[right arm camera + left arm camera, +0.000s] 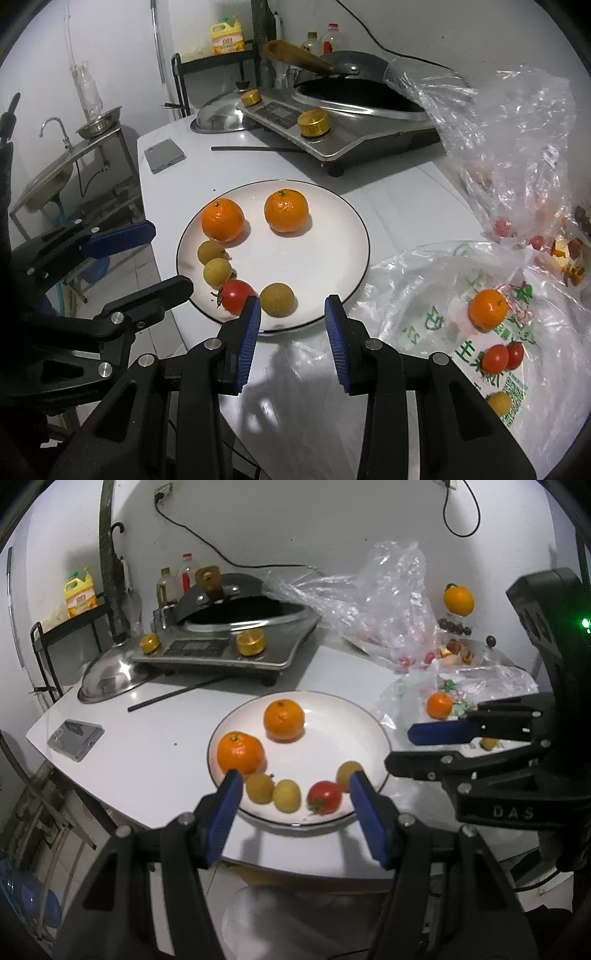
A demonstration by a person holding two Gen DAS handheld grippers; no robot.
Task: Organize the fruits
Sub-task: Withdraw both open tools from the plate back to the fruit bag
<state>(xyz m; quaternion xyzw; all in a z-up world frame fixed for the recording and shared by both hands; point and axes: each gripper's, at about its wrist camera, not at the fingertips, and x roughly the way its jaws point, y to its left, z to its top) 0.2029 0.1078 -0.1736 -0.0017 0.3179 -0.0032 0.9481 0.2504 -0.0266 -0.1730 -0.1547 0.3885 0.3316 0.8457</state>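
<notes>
A white plate (314, 251) on the white table holds two oranges (286, 211), three small yellow fruits (277, 299) and a red tomato (236, 295). My right gripper (293, 301) hovers open over the plate's near rim, with nothing between its blue pads. My left gripper (294, 779) stands open above the plate (332, 716), also with nothing between its pads. The tomato (324, 797) and two yellow fruits (286, 795) show below the gap. To the right, a printed plastic bag (424, 295) holds an orange (488, 308), two tomatoes (502, 357) and a yellow fruit (499, 403).
Behind the plate stand a stove with a wok (332, 122), a steel lid (218, 118), a phone (164, 155) and a black stick (258, 148). A crumpled clear bag (517, 129) with more fruit fills the back right. The table edge runs just left of the plate.
</notes>
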